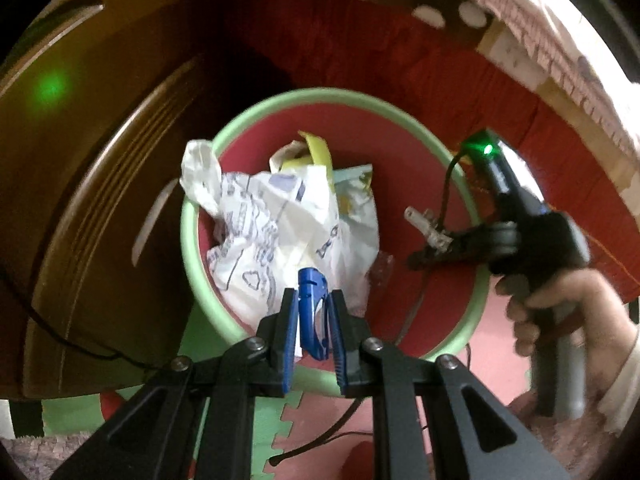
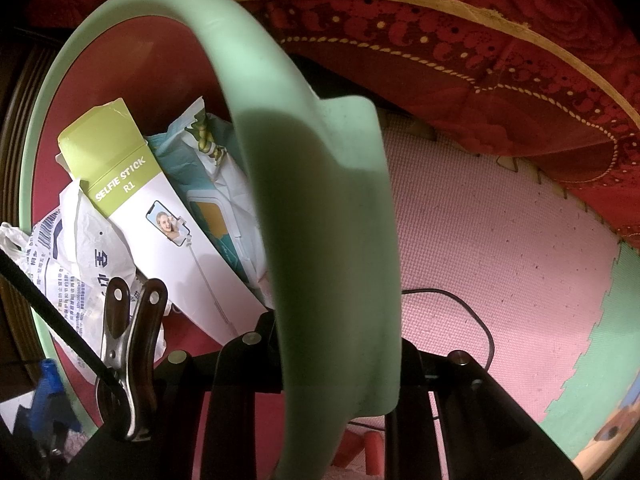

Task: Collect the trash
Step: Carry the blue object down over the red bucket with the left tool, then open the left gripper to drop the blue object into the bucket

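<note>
The bin (image 1: 332, 98), red inside with a pale green rim, stands on the foam mat (image 2: 500, 248), and I place everything from it. Inside lies a crumpled white printed bag (image 1: 256, 236), the biggest piece, with a white and yellow-green selfie stick box (image 2: 160, 216) leaning over it and a teal and white wipes packet (image 2: 224, 200) tucked behind the box, against the rim.

Beside the bin on one side is dark wooden furniture (image 1: 92, 184); behind it hangs a red patterned cloth (image 2: 500, 72). A black cable (image 2: 476, 316) trails over the mat just beside the bin. A metal clip (image 2: 128, 352) sits at the bin's near rim in my right view.

My right gripper (image 1: 424, 258) is closed narrow on the bin's green rim, which fills the middle of its view. My left gripper (image 1: 314, 320) hangs above the near rim, its fingers (image 1: 290, 320) nearly closed, pinching a small blue plastic piece (image 1: 312, 312) over the bag.
</note>
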`<move>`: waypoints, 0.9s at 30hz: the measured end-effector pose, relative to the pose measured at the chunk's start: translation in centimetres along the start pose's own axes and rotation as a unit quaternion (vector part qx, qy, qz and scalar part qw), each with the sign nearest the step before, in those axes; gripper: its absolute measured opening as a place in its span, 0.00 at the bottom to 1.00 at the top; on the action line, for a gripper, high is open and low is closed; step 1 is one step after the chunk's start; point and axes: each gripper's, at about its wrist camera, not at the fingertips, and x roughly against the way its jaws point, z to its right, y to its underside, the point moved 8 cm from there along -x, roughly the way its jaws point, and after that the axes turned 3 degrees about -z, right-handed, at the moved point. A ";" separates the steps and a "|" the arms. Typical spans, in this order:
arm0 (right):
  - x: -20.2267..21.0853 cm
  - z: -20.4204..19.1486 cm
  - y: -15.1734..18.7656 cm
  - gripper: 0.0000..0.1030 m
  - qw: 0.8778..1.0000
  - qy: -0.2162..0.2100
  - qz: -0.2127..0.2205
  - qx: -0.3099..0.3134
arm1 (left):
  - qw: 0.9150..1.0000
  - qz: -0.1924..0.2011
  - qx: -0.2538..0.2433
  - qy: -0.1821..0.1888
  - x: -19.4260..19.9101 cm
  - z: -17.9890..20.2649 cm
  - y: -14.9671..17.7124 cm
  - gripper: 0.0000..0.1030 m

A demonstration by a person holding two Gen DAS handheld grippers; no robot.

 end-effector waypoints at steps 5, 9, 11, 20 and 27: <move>0.0 0.0 0.0 0.21 1.000 0.001 0.000 0.001 | 1.000 -0.011 0.008 -0.003 -0.9 -0.6 0.3 0.16; 0.0 0.0 0.0 0.21 1.000 0.001 0.000 0.001 | 1.000 -0.015 0.010 0.001 -1.3 -0.8 0.5 0.15; 0.0 0.0 0.0 0.21 1.000 0.000 0.000 0.000 | 1.000 -0.015 0.009 0.001 -1.3 -0.9 0.5 0.15; 0.0 0.0 0.0 0.21 1.000 0.000 -0.001 -0.001 | 1.000 -0.016 0.008 -0.001 -1.6 -0.7 0.5 0.15; 0.0 0.0 -0.1 0.21 1.000 0.000 -0.001 0.000 | 1.000 -0.018 0.005 0.002 -1.4 -0.3 0.6 0.25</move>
